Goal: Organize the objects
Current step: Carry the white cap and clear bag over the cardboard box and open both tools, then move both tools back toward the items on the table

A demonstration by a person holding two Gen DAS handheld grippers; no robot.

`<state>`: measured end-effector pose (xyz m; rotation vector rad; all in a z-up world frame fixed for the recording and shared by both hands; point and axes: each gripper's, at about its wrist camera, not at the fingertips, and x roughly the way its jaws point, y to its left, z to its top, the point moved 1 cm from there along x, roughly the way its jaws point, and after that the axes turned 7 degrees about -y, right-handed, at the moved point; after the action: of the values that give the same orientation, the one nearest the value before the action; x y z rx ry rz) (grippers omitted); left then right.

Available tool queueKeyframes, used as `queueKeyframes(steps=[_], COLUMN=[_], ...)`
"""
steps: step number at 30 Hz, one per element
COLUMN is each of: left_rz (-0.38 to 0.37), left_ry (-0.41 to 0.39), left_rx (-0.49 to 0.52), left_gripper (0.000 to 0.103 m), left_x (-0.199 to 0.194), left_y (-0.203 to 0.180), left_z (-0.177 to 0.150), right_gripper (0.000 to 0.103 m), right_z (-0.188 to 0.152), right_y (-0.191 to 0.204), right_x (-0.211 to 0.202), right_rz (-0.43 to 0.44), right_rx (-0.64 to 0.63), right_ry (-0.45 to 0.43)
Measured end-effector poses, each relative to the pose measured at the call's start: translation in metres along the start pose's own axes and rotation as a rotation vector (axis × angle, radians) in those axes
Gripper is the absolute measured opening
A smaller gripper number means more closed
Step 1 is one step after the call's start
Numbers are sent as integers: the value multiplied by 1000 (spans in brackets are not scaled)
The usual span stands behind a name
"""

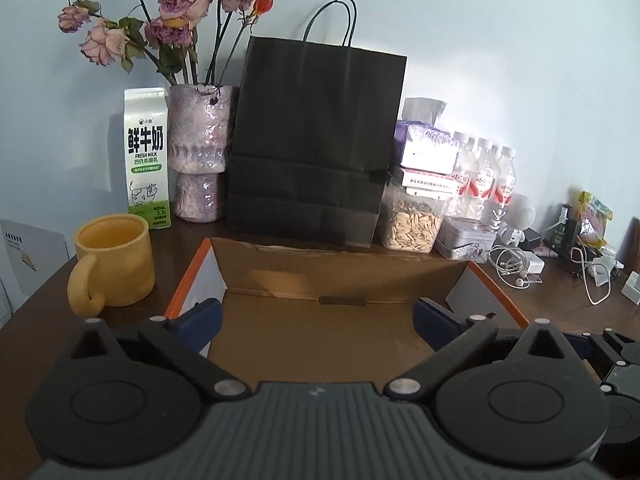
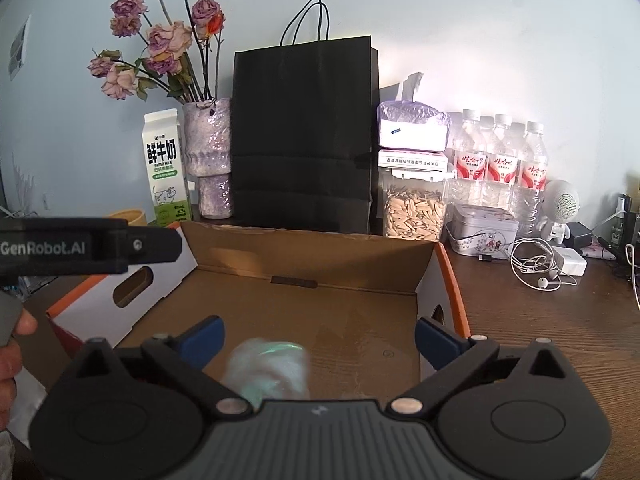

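Blurred pale green-and-white object (image 2: 268, 372), soft-edged and too smeared to identify, lies between the blue fingers of the right hand-held gripper (image 2: 318, 342), nearer the left finger (image 2: 204, 338) and free of both pads; whether it rests on the box floor or hangs above it I cannot tell. That gripper's jaws stand spread wide, pinching nothing. The left hand-held gripper (image 1: 318, 326) is likewise spread wide, with only bare cardboard between its blue fingers (image 1: 200, 322). In the right wrist view its black body, lettered GenRobot.AI, reaches in from the left edge, with part of a hand (image 2: 16, 344) below it.

Both grippers hover over the open brown cardboard box with orange-edged white outer walls (image 2: 316, 308), which sits on the dark wooden tabletop (image 2: 540, 340). Just left of the box stands a yellow ceramic mug with a looped handle (image 1: 114, 260).

Behind the box, along the pale wall, stand a white-and-green milk carton (image 1: 147, 160), a mottled purple vase of dried roses (image 1: 200, 152), a tall black paper bag with cord handles (image 1: 316, 140), a clear jar of pale seeds (image 2: 414, 210) with small boxes stacked on it, a pack of clear water bottles with red labels (image 2: 500, 160), a decorated grey tin (image 2: 482, 230), white earphones (image 2: 536, 268) and a small white round speaker (image 2: 562, 200).
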<state>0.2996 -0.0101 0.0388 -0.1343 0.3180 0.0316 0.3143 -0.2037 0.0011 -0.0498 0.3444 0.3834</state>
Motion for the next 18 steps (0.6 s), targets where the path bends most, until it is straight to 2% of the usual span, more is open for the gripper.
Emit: queueKeyframes(steps=[10, 18], left_rz=[0, -15], left_ry=[-8, -57], left_rx=[6, 14], left_gripper=[103, 103], left_x=[-3, -29], left_y=[-1, -6], left_z=[-1, 7], right_gripper=[102, 103], right_z=[4, 14], right_y=[1, 3], right_x=[-8, -34], right_rz=[5, -5], right_rx=[-5, -19], right_ry=[-22, -80])
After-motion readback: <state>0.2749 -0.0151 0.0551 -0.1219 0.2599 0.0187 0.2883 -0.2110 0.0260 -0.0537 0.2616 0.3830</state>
